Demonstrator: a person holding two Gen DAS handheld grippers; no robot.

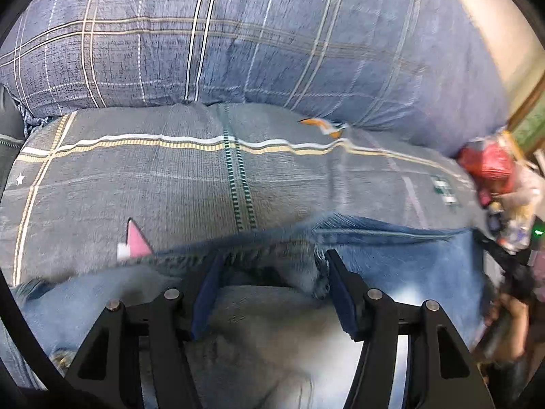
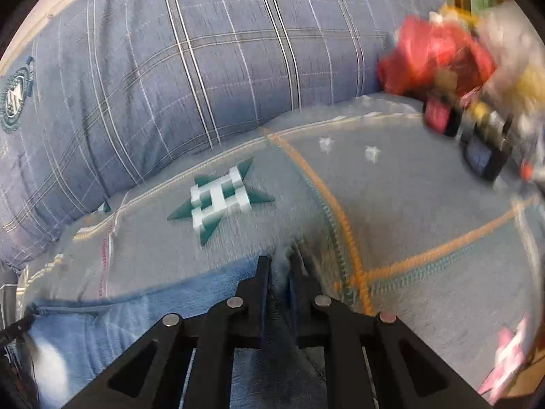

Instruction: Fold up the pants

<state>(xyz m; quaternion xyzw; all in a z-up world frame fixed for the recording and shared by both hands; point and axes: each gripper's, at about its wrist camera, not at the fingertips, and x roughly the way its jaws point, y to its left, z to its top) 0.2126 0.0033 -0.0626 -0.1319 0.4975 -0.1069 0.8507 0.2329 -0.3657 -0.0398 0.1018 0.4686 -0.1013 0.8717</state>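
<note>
A large blue plaid quilt [image 1: 272, 41] is bunched along the far side of my bed. Nearer lies the grey bedsheet [image 1: 136, 184] with stripes and a green-and-white star motif [image 2: 218, 201]. The blue denim pants [image 1: 391, 259] lie on the sheet at its near edge. My left claw [image 1: 269, 272] stands wide apart, a frayed fold of denim between its fingers, unpinched. My right claw [image 2: 280, 266] is closed tight on a ridge of the pants. Red-bagged clutter [image 2: 436, 58] sits beyond.

Bright, even light; both fisheye views motion-blurred, bowed and dark-cornered.
</note>
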